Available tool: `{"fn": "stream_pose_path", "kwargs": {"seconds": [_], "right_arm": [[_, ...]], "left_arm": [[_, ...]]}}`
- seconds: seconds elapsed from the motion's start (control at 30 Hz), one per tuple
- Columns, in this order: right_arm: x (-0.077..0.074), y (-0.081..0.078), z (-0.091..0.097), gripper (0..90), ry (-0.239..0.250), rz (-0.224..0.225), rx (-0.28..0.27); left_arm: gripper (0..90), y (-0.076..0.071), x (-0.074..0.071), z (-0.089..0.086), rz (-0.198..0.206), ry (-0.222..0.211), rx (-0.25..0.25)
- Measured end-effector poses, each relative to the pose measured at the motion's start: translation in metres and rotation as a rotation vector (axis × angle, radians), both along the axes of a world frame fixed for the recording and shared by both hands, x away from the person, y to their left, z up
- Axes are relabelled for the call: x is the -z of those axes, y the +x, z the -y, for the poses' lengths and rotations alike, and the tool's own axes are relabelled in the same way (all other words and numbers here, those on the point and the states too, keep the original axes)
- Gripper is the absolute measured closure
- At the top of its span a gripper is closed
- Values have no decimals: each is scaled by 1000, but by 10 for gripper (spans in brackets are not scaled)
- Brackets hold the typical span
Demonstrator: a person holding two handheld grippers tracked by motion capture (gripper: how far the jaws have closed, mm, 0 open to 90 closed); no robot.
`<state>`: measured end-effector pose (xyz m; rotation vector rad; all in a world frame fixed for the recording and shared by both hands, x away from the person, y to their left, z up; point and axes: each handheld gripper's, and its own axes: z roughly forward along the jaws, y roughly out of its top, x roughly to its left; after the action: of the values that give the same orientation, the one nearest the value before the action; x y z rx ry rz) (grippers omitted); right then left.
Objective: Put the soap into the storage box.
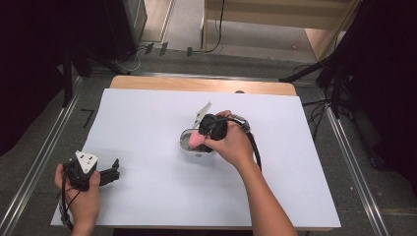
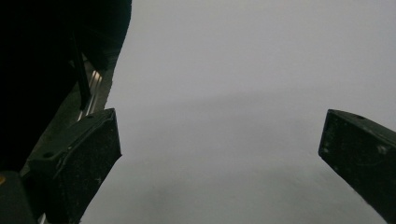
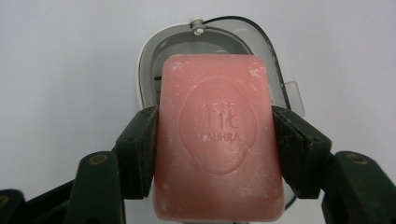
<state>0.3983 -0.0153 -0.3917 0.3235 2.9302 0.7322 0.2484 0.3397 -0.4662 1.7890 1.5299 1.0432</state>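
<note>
While clamped on the long sides of a pink soap bar [image 3: 218, 140], sits the right gripper [image 3: 215, 154] low in the middle of the right gripper view, black pads pressed flat against both edges. Stamped face of the bar turned toward the camera, with an oval emblem and raised lettering at its centre. Behind the bar, toward the upper middle of that frame, lies an open white soap case [image 3: 148, 60] with a grey inner tray, a clear lid [image 3: 261, 42] swung out to its upper right. Whether the bar touches the case cannot be told; it hangs directly in front of the opening.

Seen from the high view, near the middle of the frame: right gripper [image 1: 202, 137] angled down over the soap case [image 1: 186, 143], pink soap bar [image 1: 194, 140] at its rim, right hand [image 1: 231, 145] wrapped around the grip, all on a white sheet [image 1: 147, 128] covering the table.

At the lower left of the high view, left gripper [image 1: 115, 172] resting in the left hand [image 1: 81, 196] at the sheet's edge, well apart from the case. Fingers spread wide in the left gripper view [image 2: 219, 154], nothing between them but bare white sheet.
</note>
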Motion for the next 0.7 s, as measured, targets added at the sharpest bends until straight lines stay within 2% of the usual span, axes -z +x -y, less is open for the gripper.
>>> {"fn": "stream_pose_path", "kwargs": {"seconds": [0.2,0.27,0.3,0.5,0.7], "right_arm": [[6,5,-5,383,10,1,-5],[5,6,-4,364,35,-3,-5],[3,6,-3,325,60,-15,-2],[-7,4,15,262,108,17,64],[-3,-4,44,132,169,21,173]], "left_arm": [[0,0,0,0,-2,-1,1],[0,0,0,0,-2,-2,0],[0,0,0,0,0,-4,0],[0,0,0,0,1,-1,2],[0,0,0,0,5,-3,-1]]}}
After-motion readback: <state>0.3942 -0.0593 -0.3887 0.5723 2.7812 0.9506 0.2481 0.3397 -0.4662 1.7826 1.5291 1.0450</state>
